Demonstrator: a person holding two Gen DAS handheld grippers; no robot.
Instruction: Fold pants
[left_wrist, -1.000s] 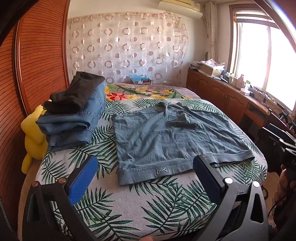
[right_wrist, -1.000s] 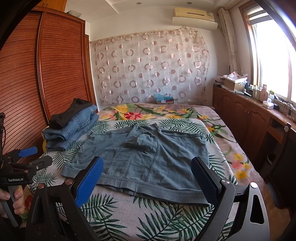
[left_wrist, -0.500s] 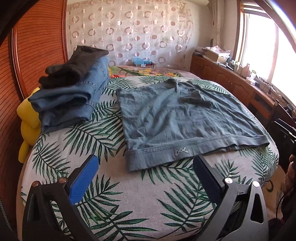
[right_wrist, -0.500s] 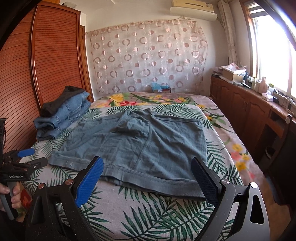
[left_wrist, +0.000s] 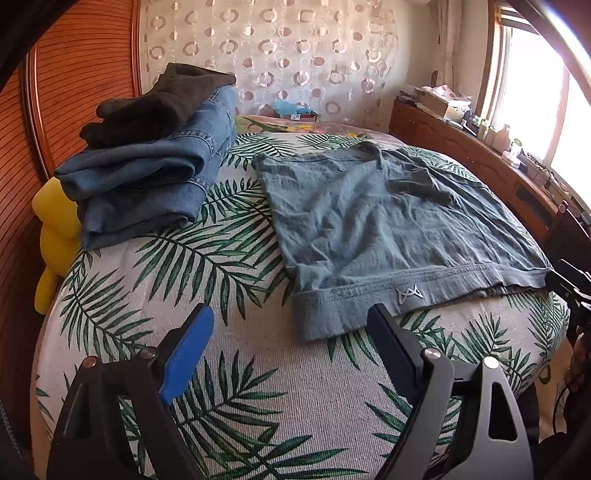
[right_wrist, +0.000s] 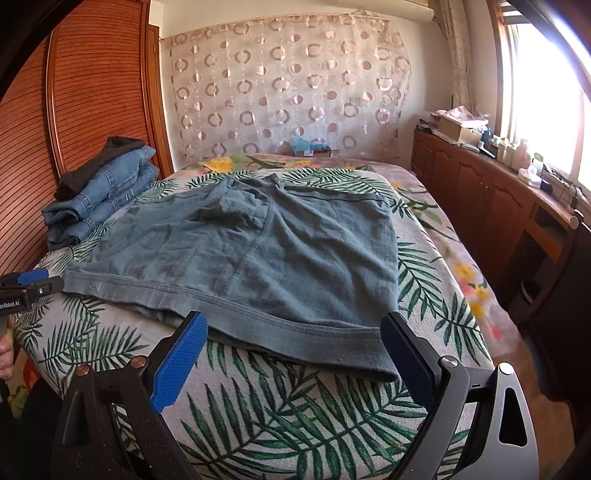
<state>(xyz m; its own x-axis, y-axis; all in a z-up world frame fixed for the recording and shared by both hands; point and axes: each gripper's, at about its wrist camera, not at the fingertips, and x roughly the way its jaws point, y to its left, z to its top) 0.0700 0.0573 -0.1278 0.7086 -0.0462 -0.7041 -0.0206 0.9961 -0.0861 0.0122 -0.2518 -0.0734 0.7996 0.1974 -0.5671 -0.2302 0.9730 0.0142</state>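
Blue-grey shorts (left_wrist: 388, 229) lie spread flat on the bed (left_wrist: 229, 387), roughly mid-mattress, waistband w/ a small logo (left_wrist: 408, 295) toward the near edge; some wrinkles and a bunched fold near the far end. In the right wrist view the same shorts (right_wrist: 258, 258) fill the middle of the leaf-print cover, near hem just ahead of the fingers.

Left gripper (left_wrist: 291, 332) hovers over the cover just short of the shorts' near-left corner; jaws have just been closing a bit but are wide apart w/ nothing between them, not touching cloth. Right gripper (right_wrist: 291, 339) sits above the shorts' near hem, jaws wide apart, gripping nothing; can't tell if the tips brush the fabric.

Left of the shorts, beside the wardrobe side: a stack of folded jeans (left_wrist: 147, 177) w/ a dark folded garment (left_wrist: 159, 103) on top. Beyond that stack, off the bed edge, a yellow plush (left_wrist: 55, 236). Far side of the shorts: circle-pattern curtain (left_wrist: 288, 55). Right of the shorts, well apart: wooden cabinet (right_wrist: 480, 199) under the window, cluttered top.
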